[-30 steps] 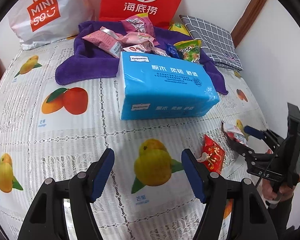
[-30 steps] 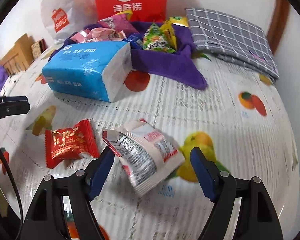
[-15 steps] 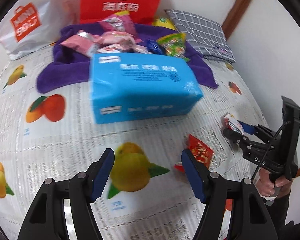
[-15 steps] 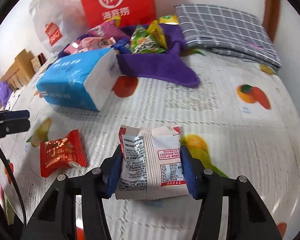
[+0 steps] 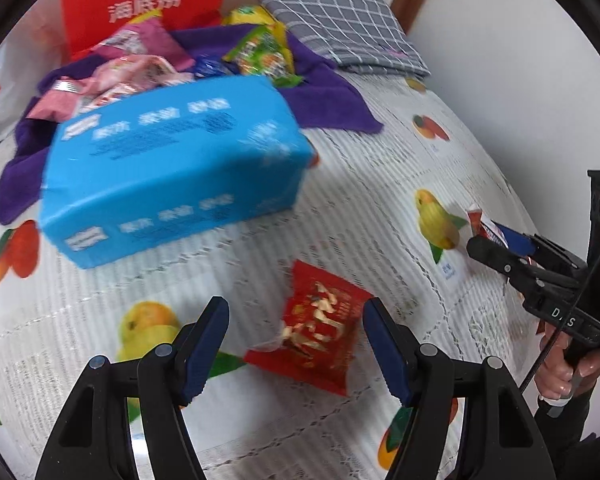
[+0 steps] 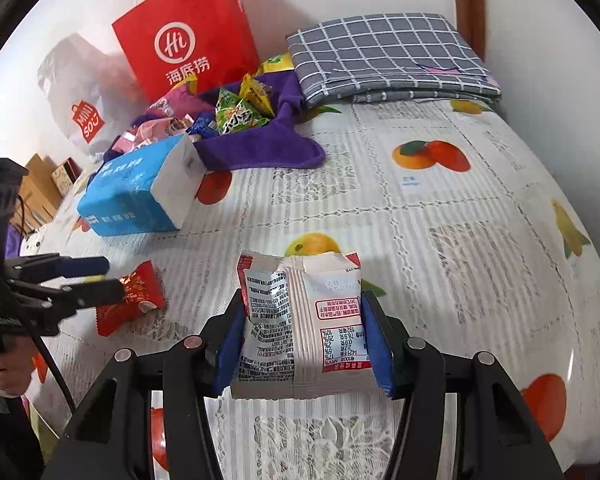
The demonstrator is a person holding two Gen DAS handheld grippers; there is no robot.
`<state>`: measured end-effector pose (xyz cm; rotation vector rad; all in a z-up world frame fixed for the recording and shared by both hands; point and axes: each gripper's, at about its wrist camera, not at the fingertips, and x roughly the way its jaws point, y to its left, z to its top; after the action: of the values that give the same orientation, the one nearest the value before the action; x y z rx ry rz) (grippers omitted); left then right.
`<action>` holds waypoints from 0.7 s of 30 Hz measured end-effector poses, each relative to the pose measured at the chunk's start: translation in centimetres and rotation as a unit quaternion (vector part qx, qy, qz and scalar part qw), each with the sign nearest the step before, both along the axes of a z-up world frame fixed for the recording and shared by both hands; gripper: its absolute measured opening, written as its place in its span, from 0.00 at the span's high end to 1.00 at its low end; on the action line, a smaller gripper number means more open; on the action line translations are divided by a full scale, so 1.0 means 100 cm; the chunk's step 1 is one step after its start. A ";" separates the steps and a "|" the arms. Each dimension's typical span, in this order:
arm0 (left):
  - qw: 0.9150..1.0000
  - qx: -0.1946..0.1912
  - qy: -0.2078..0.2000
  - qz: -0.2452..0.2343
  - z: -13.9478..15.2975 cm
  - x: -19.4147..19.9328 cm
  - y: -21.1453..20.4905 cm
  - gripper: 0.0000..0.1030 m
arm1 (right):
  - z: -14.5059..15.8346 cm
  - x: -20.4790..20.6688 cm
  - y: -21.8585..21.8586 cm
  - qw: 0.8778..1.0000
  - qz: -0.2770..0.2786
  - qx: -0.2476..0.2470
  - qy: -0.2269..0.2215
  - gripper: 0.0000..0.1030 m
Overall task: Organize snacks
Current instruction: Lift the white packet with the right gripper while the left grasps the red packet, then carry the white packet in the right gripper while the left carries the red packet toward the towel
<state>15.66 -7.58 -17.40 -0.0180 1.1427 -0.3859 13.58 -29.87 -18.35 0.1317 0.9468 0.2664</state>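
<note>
The right tool (image 6: 303, 334) pinches a white snack packet (image 6: 300, 320) squarely between its blue pads, the packet standing up from the jaws over the fruit-print tabletop (image 6: 440, 208). The left tool (image 5: 296, 350) is spread wide and angled down, with a red snack packet (image 5: 318, 326) lying flat on the cloth between its pads and touching neither. So the pick-up step looks half done: one packet gripped, the other framed but not yet taken. Next, the left tool likely needs to drop a little and press together on the red packet; then both go well ahead, past the blue tissue pack (image 5: 172, 164), to the snack pile on the purple towel (image 6: 260, 148).
</note>
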 end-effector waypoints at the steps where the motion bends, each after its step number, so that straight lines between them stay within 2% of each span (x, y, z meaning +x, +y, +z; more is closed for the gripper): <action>1: 1.000 -0.001 0.003 -0.005 -0.002 0.001 -0.003 0.34 | -0.001 -0.002 -0.001 1.000 -0.003 0.003 0.000 0.47; 3: 1.000 0.005 0.009 -0.011 -0.007 0.001 -0.008 0.35 | -0.005 -0.002 -0.003 1.000 -0.006 0.002 0.002 0.47; 9: 0.999 0.024 -0.015 -0.019 -0.009 -0.005 -0.016 0.37 | -0.016 -0.003 -0.005 1.000 -0.017 -0.004 0.013 0.47; 14: 0.997 0.067 -0.042 -0.019 -0.009 -0.011 -0.019 0.56 | -0.018 -0.003 0.003 0.999 -0.014 -0.031 0.007 0.47; 15: 0.997 0.069 -0.044 -0.017 -0.008 -0.012 -0.017 0.61 | -0.018 -0.003 0.006 0.999 -0.013 -0.030 0.007 0.47; 18: 0.998 0.054 -0.042 -0.011 -0.007 -0.015 -0.007 0.61 | -0.017 -0.002 0.014 1.000 -0.004 -0.026 0.011 0.47; 21: 0.997 0.056 -0.046 0.002 -0.006 -0.019 0.003 0.61 | -0.014 -0.002 0.026 0.999 0.007 -0.035 0.009 0.47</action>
<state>13.75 -7.23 -17.96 0.0942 1.0719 -0.3165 13.39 -27.30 -19.78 0.0633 0.9739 0.2456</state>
